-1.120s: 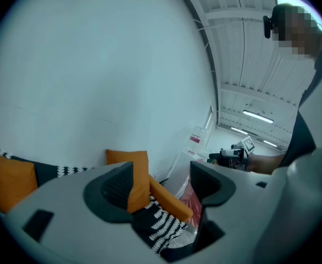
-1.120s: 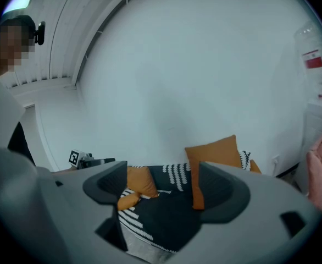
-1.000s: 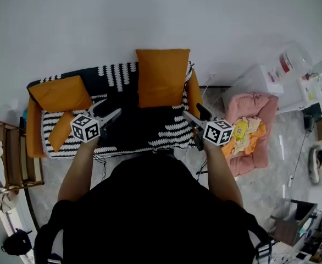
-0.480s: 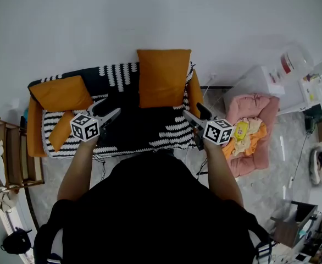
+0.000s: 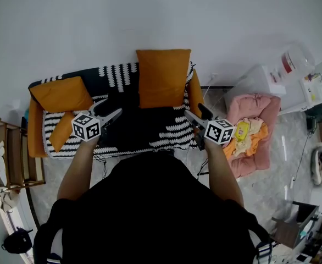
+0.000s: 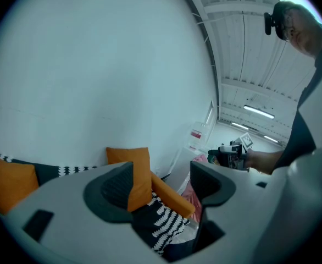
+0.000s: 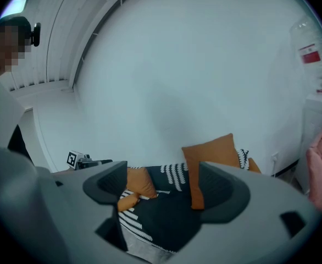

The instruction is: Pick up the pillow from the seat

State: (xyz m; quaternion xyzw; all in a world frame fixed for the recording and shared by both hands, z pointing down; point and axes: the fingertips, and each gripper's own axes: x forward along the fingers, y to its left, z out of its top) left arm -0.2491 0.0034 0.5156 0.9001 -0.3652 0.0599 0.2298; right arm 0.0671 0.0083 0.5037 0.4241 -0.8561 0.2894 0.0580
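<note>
No writing can be read anywhere. A clear jug (image 5: 290, 59) at the far right carries a red label, too small to make out, and each gripper bears a cube of black-and-white square markers.

The room has a plain white wall and a pale stone-look floor. A sofa (image 5: 150, 126) with orange arms and a black-and-white striped cover stands against the wall. A wooden rack (image 5: 10, 158) sits to its left, and a pink cushioned seat (image 5: 257, 111) heaped with cloth sits to its right.

The pillow (image 5: 162, 77) is orange and rectangular. It stands upright on the right part of the seat and leans on the backrest, with its long axis running from seat to backrest top. A second orange pillow (image 5: 61, 93) lies tilted in the left corner.

The left gripper (image 5: 109, 110) and the right gripper (image 5: 196, 113) hover over the sofa's front edge, well apart from the pillow. Both have their jaws spread wide with nothing between them.
</note>
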